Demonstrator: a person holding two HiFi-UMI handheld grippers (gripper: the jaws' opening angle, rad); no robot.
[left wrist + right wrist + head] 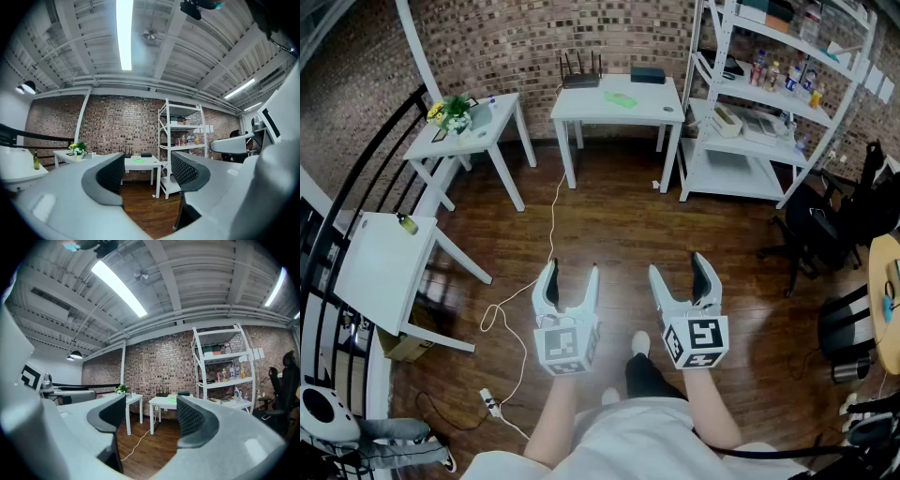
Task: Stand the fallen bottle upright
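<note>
We hold both grippers level in front of us. The left grey two-jaw gripper point(571, 277) has its jaws well apart with only floor showing between them, and the right grey two-jaw gripper point(680, 270) is likewise wide and empty. Neither is near any table.

The only bottle within likely reach is the small olive-green glass bottle with a dark neck point(36, 160). It stands on the white square table beside the black railing point(380, 267), near that table's far edge. From the grippers it lies ahead and well off to the left, with bare wooden floor between. The left gripper is plainly the nearer, and in its own view the bottle shows at the far left edge, outside the line of the jaws.

In that view the bottle's long axis reads as vertical, neck uppermost. In the head view it is too small for us to confirm this. We judge that it may be standing rather than lying, so the coming move calls for a turn to the left and a closer look.

Farther off, the white metal shelf rack point(731, 173) against the brick wall carries several small bottles, too distant to judge.
</note>
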